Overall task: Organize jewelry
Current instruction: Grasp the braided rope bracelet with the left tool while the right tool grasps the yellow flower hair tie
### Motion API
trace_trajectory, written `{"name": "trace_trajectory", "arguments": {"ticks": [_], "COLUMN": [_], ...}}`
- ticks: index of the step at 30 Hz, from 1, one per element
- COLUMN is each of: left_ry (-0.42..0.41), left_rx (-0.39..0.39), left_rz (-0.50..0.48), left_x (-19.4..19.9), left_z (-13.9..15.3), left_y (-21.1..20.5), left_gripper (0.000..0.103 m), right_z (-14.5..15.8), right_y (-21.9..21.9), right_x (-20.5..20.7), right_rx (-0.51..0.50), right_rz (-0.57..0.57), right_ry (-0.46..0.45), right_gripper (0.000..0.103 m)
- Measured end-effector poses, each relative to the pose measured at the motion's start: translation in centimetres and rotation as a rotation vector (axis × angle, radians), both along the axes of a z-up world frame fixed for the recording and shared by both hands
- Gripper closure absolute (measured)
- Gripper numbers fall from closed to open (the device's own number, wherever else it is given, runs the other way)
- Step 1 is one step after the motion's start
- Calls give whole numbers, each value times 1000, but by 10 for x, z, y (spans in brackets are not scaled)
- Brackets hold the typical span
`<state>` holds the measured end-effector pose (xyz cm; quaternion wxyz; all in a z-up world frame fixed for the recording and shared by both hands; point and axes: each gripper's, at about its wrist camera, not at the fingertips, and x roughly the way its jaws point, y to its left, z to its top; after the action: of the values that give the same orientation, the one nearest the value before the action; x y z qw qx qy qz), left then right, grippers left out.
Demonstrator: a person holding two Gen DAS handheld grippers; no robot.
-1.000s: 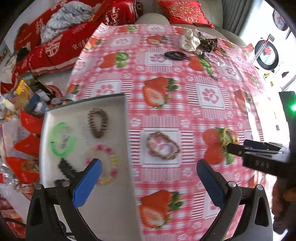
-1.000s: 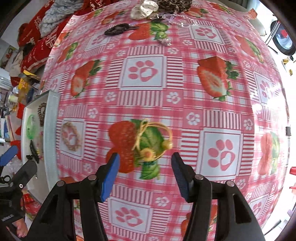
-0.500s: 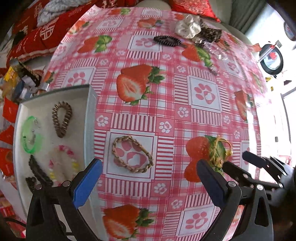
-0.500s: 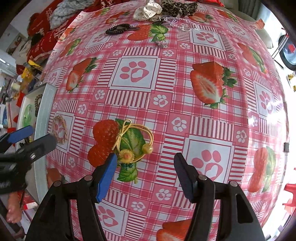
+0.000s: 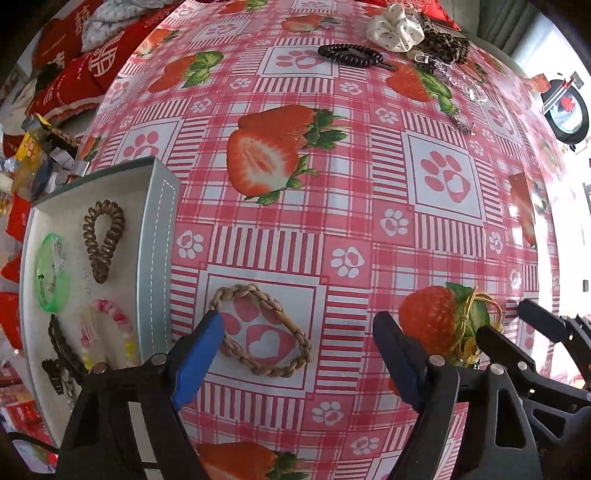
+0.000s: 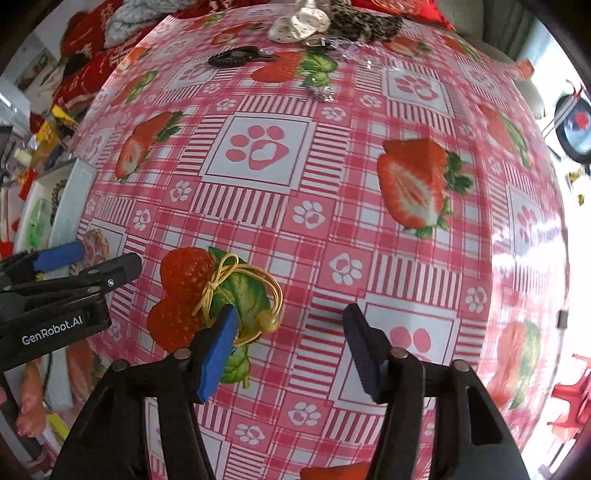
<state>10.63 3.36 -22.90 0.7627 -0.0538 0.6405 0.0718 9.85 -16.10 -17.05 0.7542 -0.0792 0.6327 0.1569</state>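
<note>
Left gripper: the left gripper [image 5: 299, 354] points down at the tablecloth [image 5: 369, 229], jaws wide but closing; nothing is pressed between the pads.
Braided bracelet: a tan braided bracelet [image 5: 260, 330] lies flat on the cloth between the left gripper's fingers, its left end hidden behind the left blue pad [image 5: 197, 360]; whether the pad touches it cannot be told.
Tray: a grey tray [image 5: 160, 258] sits at the table's left edge, just beside the bracelet. It holds a brown coil hair tie [image 5: 102, 240], a green bangle [image 5: 51, 275], a pink-and-yellow bead bracelet [image 5: 110, 334] and a dark clip [image 5: 61, 350].
Right gripper: the right gripper [image 6: 290, 349] is half-open and closing, gripping nothing.
Gold elastic tie: a gold elastic tie [image 6: 243, 295] lies on the cloth, mostly left of the gap, its near part behind the left pad.
Far edge: a black coil tie [image 5: 349, 54], a white scrunchie [image 5: 395, 31] and a leopard scrunchie [image 5: 445, 44].
</note>
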Motion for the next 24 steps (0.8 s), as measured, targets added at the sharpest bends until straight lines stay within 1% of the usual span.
{"name": "trace_trajectory", "arguments": {"ticks": [1,2,3,5,7,8,9,10,11,12,13,14,15,19,21,24], "left_ry": [-1,-2,6,3,0,-4,-7,-9,-9,-8,-4,-4,-8,-32,-48,-75], "left_rx": [3,5,-2,-8,-10,-11,-13,-12,-13,-16,-26,-41,-55,-86,-101,-124], "left_rz": [-5,-9,-16,-11,-15,-21,-29,-42,-50,-57,-64,-65,-70,-80,-86,-94], "left_x": [0,0,0,1,2,1,1,0,0,0,0,1,-1,-7,-9,-12], "left_z": [-1,-1,-2,-3,-3,-2,-1,0,1,1,1,2,3,16,23,36], "left_y": [-1,-2,-3,-4,-7,-9,-11,-13,-14,-14,-15,-17,-17,-15,-17,-16], "left_gripper": [17,26,30,32,38,47,58,64,77,89,92,92,92,92,92,92], "right_z": [0,-1,-1,-2,-1,-1,-1,0,0,0,0,0,0,-1,2,9], "right_y": [3,6,7,12,15,16,18,19,21,23,26,30,30,28,23,13], "right_x": [0,0,0,-2,-5,-5,-7,-8,-9,-10,-10,-10,-10,-8,-7,-6], "right_rx": [-11,-25,-34,-65,-71,-73,-73,-71,-71,-69,-65,-65,-63,-38,8,49], "right_rz": [12,23,30,50,66,70,78,83,88,91,90,87,84,62,35,5], "right_ry": [-8,-13,-16,-27,-35,-35,-34,-32,-31,-31,-29,-28,-25,-11,5,14], "right_gripper": [43,43,44,46,50,54,59,62,67,75,79,86,89,89,89,89]}}
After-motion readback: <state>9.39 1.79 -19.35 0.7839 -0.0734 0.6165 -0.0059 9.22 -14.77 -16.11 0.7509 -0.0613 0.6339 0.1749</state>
